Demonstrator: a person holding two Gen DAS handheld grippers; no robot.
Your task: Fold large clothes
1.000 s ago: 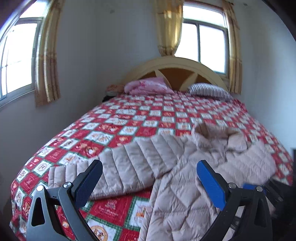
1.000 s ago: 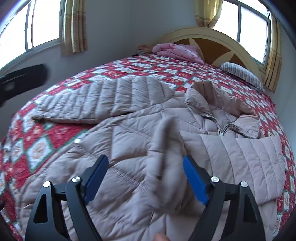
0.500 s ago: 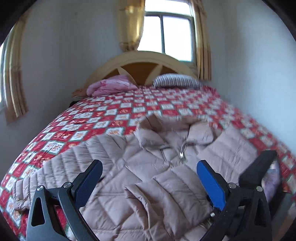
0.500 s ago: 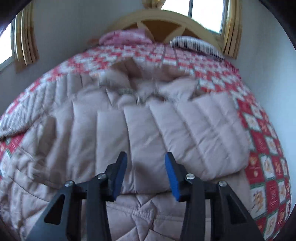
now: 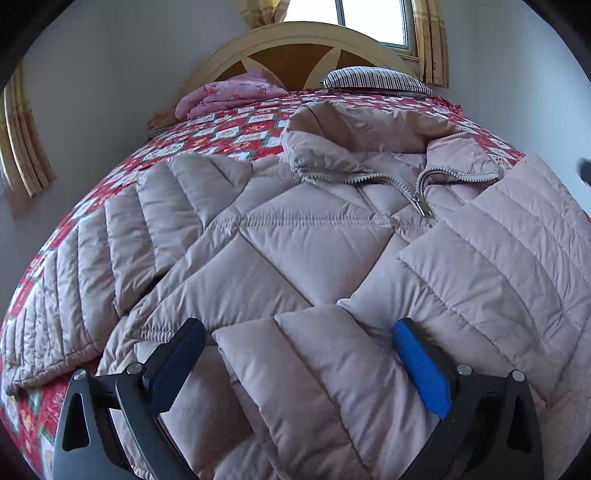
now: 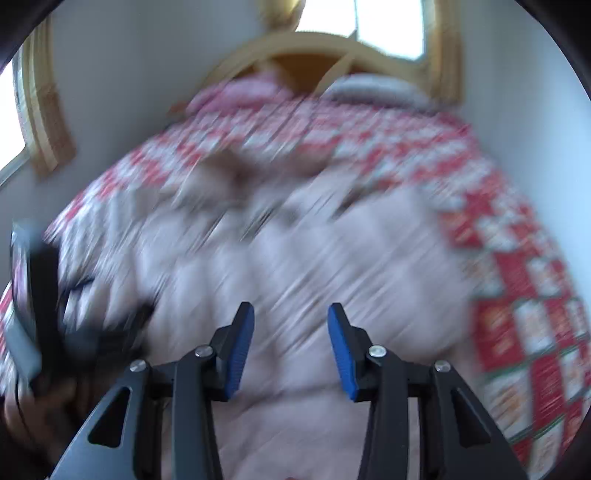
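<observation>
Bedroom, patchwork quilt [image 5: 236, 127] under puffer jacket [image 5: 295, 240], arched headboard [image 5: 295, 55], both hand-held grippers [image 5: 297, 363] [image 6: 291, 347] agape, empty.

A bed [image 5: 221, 136] with red patchwork quilt and arched wooden headboard [image 5: 295, 55] stands against pale walls, under a bright, gold-curtained window [image 5: 369, 18].
</observation>
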